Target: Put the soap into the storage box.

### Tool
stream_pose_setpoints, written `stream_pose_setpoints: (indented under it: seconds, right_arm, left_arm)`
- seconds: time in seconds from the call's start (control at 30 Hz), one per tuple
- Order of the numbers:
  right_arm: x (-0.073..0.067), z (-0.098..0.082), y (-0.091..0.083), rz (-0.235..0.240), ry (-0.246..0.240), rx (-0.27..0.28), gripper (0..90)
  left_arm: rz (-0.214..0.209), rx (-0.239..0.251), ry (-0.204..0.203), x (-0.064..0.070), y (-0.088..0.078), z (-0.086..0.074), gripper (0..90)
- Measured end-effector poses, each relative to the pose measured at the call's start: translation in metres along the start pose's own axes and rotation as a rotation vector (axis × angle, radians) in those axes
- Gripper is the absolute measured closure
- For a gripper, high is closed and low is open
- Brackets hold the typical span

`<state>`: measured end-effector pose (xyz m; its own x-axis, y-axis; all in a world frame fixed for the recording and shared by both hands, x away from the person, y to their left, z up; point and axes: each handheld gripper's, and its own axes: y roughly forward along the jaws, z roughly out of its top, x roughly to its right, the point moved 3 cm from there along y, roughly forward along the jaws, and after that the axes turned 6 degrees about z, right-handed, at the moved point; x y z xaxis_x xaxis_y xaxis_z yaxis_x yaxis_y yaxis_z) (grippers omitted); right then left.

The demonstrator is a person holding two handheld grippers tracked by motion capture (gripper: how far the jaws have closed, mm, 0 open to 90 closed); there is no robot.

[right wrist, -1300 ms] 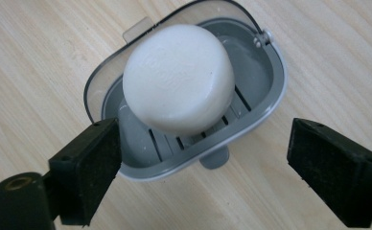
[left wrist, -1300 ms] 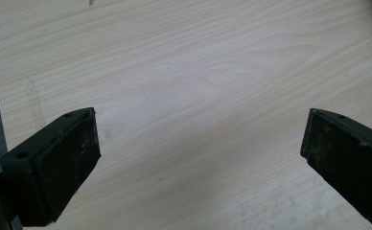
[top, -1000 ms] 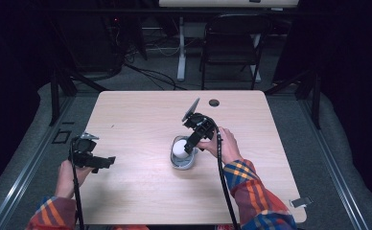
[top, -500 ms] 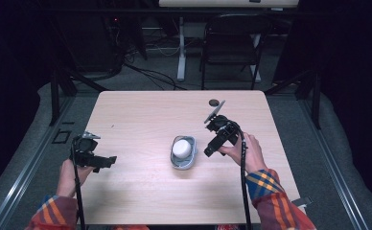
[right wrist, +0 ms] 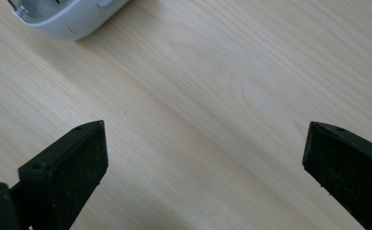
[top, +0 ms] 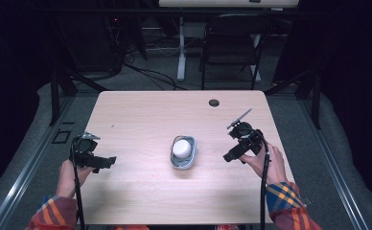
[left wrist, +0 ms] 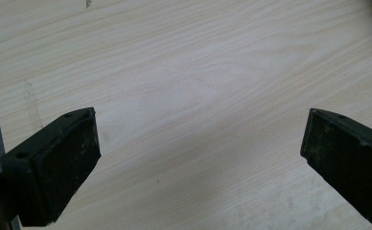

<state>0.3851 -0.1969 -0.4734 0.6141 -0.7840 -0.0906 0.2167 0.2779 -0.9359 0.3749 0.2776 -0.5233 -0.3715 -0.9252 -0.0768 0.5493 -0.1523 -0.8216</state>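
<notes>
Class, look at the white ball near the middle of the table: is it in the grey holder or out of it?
In. The white ball sits inside the grey holder, whose rim shows around it in the high view; both tongs are away from it.

Bare table [top: 136,120] all round; only the central grey dish [top: 183,154] obstructs.

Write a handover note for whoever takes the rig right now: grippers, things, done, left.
Right gripper: open, holds nothing, jaws have just been opening; it has pulled away to the right of the bowl.
Left gripper: open, holds nothing, near the left table edge.
Things: grey bowl mid-table with a white ball in it.
Done: ball sits in the bowl, released.
Left: nothing obvious; check that the ball stays put.
</notes>
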Motion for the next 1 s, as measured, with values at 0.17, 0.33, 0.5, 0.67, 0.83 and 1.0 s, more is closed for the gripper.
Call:
stream_pose_setpoints:
  seconds: [0.17,0.33,0.5,0.67,0.83,1.0]
  right_arm:
    - [0.01,-0.02,0.002,-0.015,0.036,0.005,1.2]
    - [0.019,-0.039,0.007,-0.03,0.072,0.001,1.1]
    - [0.028,-0.062,0.014,-0.05,0.105,-0.021,1.1]
    - [0.032,-0.077,0.024,-0.038,0.129,-0.038,1.2]
    - [0.039,-0.083,0.034,-0.018,0.159,-0.06,1.2]
    - [0.042,-0.082,0.041,-0.025,0.158,-0.077,1.2]
  left_arm:
    - [0.0,0.0,0.003,0.0,0.0,0.0,0.0]
    - [-0.001,-0.002,0.004,0.0,0.0,-0.001,0.0]
    - [0.001,-0.006,0.007,0.0,-0.001,-0.002,0.0]
    - [0.0,-0.004,0.009,0.002,0.0,-0.001,0.0]
    - [-0.005,-0.005,0.023,0.003,0.001,0.0,0.0]
    - [-0.003,-0.006,0.025,0.003,0.001,0.0,0.0]
